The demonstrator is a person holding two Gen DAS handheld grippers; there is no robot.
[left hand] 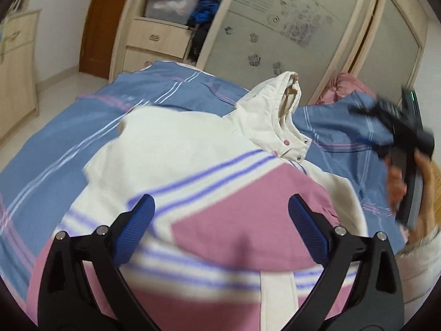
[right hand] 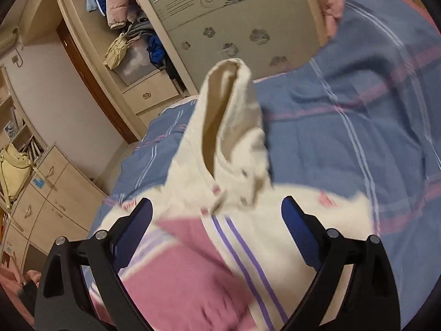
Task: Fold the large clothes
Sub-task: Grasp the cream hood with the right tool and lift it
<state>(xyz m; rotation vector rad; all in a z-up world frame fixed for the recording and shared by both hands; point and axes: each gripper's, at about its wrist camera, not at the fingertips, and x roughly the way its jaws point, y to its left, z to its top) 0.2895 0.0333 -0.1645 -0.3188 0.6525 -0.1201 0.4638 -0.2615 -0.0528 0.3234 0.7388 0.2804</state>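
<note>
Both tools gape wide with nothing gripped: your left tool (left hand: 222, 234) hovers over the jacket's (left hand: 193, 160) pink chest, your right tool (right hand: 217, 231) nearer the hood (right hand: 234, 127). That jacket lies on the bed (left hand: 69, 127), long axis running away from you, hood at the far end.

wardrobe (left hand: 289, 27) frosted sliding door | open shelves (left hand: 176, 2) piled clothes | brown door (left hand: 96, 27) | pale floor (left hand: 58, 82)

1. The hooded jacket (left hand: 193, 143) is cream with a pink panel and thin purple stripes.
2. The bedsheet (left hand: 69, 138) is blue with white and pink lines.
3. The gripper pads (left hand: 137, 229) are blue.
</note>
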